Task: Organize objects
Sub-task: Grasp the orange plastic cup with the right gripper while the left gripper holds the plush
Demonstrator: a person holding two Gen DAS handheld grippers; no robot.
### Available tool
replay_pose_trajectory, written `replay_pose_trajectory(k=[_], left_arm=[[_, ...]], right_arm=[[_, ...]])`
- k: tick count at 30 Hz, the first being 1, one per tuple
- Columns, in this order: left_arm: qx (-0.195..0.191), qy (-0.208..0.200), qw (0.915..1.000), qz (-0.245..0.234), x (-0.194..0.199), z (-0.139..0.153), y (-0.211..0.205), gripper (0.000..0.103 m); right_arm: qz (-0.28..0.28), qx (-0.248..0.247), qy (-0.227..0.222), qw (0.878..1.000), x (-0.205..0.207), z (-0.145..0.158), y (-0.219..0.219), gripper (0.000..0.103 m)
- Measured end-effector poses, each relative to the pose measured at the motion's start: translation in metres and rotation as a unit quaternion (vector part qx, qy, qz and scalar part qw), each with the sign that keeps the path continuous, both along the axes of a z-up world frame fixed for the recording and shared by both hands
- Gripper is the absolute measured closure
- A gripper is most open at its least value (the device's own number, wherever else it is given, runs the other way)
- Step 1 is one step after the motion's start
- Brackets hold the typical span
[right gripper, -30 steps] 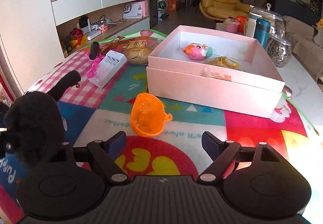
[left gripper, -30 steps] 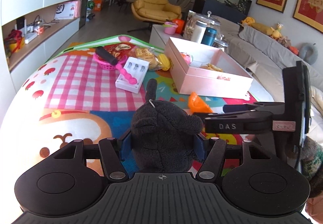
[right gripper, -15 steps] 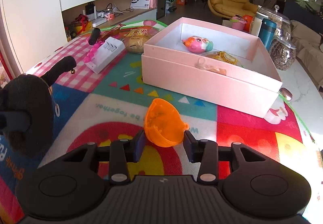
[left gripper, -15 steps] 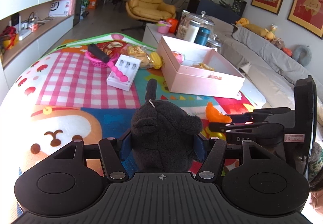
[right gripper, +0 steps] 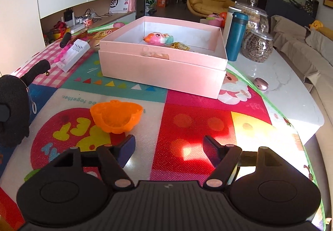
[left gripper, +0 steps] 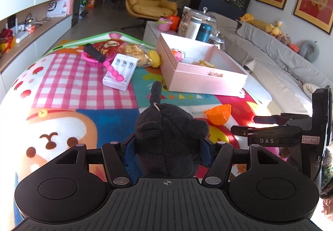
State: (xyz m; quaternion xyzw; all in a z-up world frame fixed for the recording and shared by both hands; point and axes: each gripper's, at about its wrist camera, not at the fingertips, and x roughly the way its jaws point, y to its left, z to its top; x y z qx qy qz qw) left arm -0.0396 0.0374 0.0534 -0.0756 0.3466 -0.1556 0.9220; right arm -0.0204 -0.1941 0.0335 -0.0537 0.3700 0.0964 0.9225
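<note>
At the bottom centre of the left wrist view, the left gripper (left gripper: pixel 167 151) pinches a black plush toy (left gripper: pixel 169 137). The right gripper (right gripper: pixel 168 146) stands spread wide over the play mat (right gripper: pixel 197 127), gripping nothing; an orange cup (right gripper: pixel 116 115) lies on its side just left of its fingers. Beyond, mid-frame, a pink box (right gripper: pixel 164 60) holds a pink toy (right gripper: pixel 159 38), with a teal flask (right gripper: pixel 237 36) and glass jar (right gripper: pixel 258 45) to its right
</note>
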Motion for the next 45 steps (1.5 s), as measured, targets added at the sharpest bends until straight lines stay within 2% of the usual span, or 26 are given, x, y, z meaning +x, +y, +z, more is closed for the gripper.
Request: replay_pose_trajectory(k=[11,21,23,24,25,29,30,31,34,37,39,41,42,43,45], left_arm=[[0.0,0.006,0.9999,-0.012,0.0,-0.004,-0.007,0.038],[-0.002,0.006,1.0,0.001,0.0,-0.003,0.0,0.038],[-0.003,0.008,1.0,0.002,0.0,-0.004,0.001,0.038],[-0.003,0.009,1.0,0.002,0.0,-0.005,0.002,0.038],[-0.003,0.01,0.9999,0.001,0.0,-0.005,0.001,0.038],[-0.003,0.01,0.9999,-0.003,-0.001,-0.005,-0.001,0.038],[-0.002,0.01,0.9999,-0.003,-0.001,-0.005,-0.001,0.038],[0.0,0.01,0.9999,-0.004,-0.001,-0.005,-0.002,0.038],[0.003,0.01,0.9999,-0.006,-0.001,-0.006,-0.004,0.038],[0.004,0.011,0.9999,-0.007,-0.001,-0.006,-0.006,0.038],[0.006,0.012,0.9999,-0.006,-0.001,-0.006,-0.006,0.038],[0.006,0.012,0.9999,-0.006,-0.001,-0.006,-0.007,0.038],[0.005,0.012,0.9999,-0.007,-0.001,-0.006,-0.007,0.038],[0.003,0.012,0.9999,-0.009,0.0,-0.006,-0.008,0.038],[0.0,0.013,0.9998,-0.014,0.001,-0.007,-0.01,0.038]], right_arm=[[0.005,0.034,0.006,0.999,0.01,0.0,0.023,0.022],[0.054,0.002,-0.014,0.998,0.022,0.003,0.084,0.022],[0.057,-0.006,-0.018,0.998,0.023,0.004,0.09,0.024],[0.059,-0.01,-0.019,0.998,0.023,0.005,0.092,0.031],[0.06,-0.014,-0.019,0.998,0.022,0.006,0.093,0.043],[0.06,-0.028,-0.027,0.997,0.017,0.01,0.093,0.067],[0.06,-0.032,-0.027,0.997,0.016,0.012,0.092,0.077],[0.061,-0.032,-0.027,0.997,0.014,0.013,0.09,0.081],[0.065,-0.035,-0.031,0.997,0.008,0.016,0.083,0.084],[0.063,-0.031,-0.032,0.997,0.001,0.018,0.071,0.084],[0.062,-0.011,-0.036,0.997,-0.007,0.02,0.055,0.082],[0.058,0.007,-0.043,0.997,-0.016,0.022,0.038,0.066],[0.052,0.011,-0.051,0.997,-0.019,0.022,0.031,0.048],[0.048,0.012,-0.057,0.997,-0.022,0.022,0.026,0.037],[0.039,0.01,-0.053,0.998,-0.019,0.02,0.019,0.036]])
